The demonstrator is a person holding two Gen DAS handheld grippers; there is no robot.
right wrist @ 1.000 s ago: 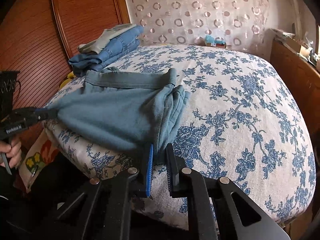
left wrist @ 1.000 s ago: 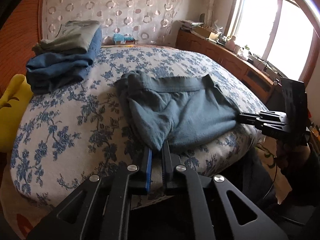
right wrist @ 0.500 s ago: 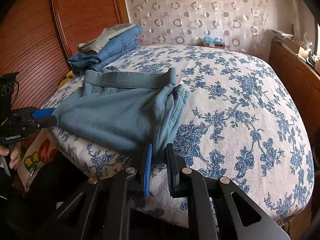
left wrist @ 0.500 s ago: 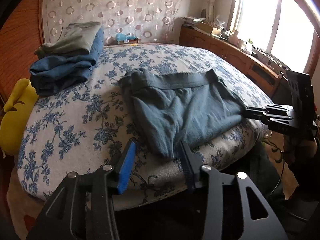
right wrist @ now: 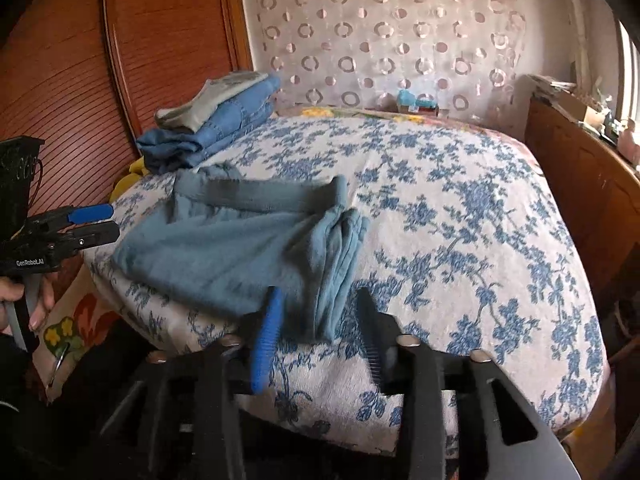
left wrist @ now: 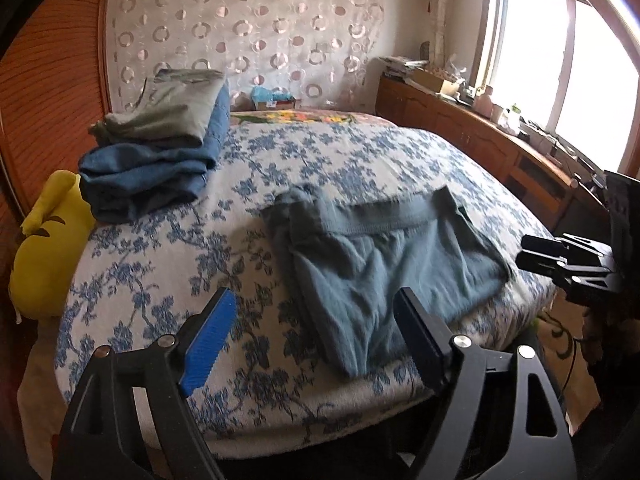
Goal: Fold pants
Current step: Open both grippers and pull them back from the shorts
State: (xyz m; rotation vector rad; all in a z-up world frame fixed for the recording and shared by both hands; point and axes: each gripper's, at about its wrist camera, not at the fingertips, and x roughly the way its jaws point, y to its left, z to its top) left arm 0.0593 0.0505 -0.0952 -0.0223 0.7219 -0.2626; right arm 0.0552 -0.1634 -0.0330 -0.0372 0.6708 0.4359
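On the bed, the folded pants lie at the near edge, long axis running side to side between both released claws, the left claw and right claw each just short of an end.

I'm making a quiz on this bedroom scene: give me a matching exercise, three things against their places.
Things:
1. teal pants
2. folded jeans
3. yellow plush toy

Places:
a. off the bed's left side, by the wooden wall
b. far left of the bed, under a grey-green garment
c. near edge of the bed

Pairs: 1-c, 2-b, 3-a
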